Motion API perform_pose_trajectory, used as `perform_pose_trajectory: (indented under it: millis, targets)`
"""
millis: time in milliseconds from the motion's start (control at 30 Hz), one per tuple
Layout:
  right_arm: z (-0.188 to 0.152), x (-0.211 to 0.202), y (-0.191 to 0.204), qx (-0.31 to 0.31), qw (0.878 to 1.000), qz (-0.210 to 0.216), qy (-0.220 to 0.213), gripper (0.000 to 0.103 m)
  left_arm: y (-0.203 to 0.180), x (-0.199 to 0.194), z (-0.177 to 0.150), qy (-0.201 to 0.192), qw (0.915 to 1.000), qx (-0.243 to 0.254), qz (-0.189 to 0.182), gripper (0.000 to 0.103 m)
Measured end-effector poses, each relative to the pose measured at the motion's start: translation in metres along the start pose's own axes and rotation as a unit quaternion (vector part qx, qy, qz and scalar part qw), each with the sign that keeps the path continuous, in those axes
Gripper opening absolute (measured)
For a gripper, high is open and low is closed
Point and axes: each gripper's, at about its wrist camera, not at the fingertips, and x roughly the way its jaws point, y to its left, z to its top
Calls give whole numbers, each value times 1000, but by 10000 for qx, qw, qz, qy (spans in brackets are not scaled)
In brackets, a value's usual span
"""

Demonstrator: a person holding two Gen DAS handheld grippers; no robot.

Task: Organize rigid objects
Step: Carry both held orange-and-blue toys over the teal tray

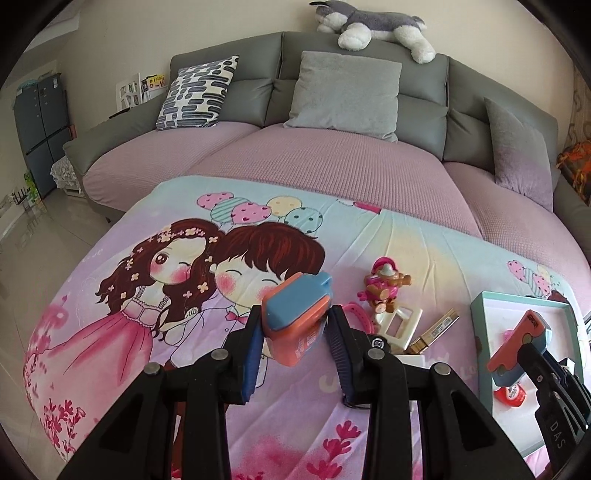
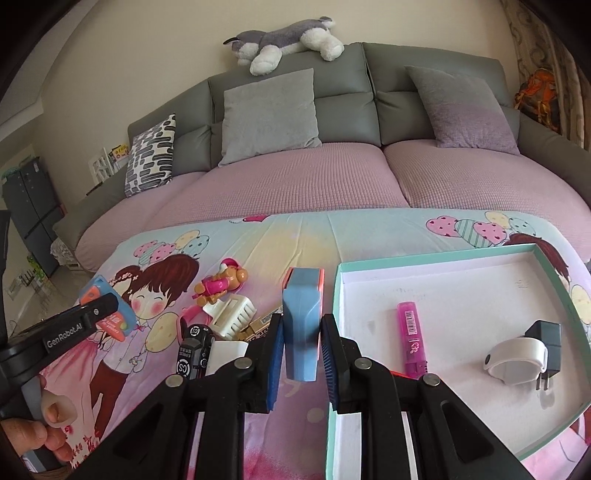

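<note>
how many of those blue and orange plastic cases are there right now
2: one blue and orange plastic case is clamped in the left gripper, the other case in the right gripper. More may be hidden in the pile.

Ahead of me a grey sofa (image 1: 332,48) with pink seat covers stands against a cream wall (image 1: 147,29), a plush husky (image 1: 373,26) lying on top.

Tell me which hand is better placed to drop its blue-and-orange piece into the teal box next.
Right. Its tongs hold a blue-and-orange piece beside the teal box rim. The left tongs, gripping another piece, sit farther away, past the toy pile.
</note>
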Motion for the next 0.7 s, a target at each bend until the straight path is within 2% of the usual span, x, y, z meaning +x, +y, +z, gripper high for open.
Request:
perform_pose_trajectory:
  millis: [300, 567, 700]
  targets:
    - [7, -14, -59, 422, 9970, -622, -167, 21, -55, -18, 6, -198, 9972, 511, -502, 36]
    - [12, -30, -115, 885, 9884, -1145, -464, 22, -131, -22, 2, -240, 9870, 1133, -1118, 36]
    - [12, -33, -132, 1022, 9846, -1258, -653, 22, -169, -19, -3, -279, 9801, 1498, -1273, 31]
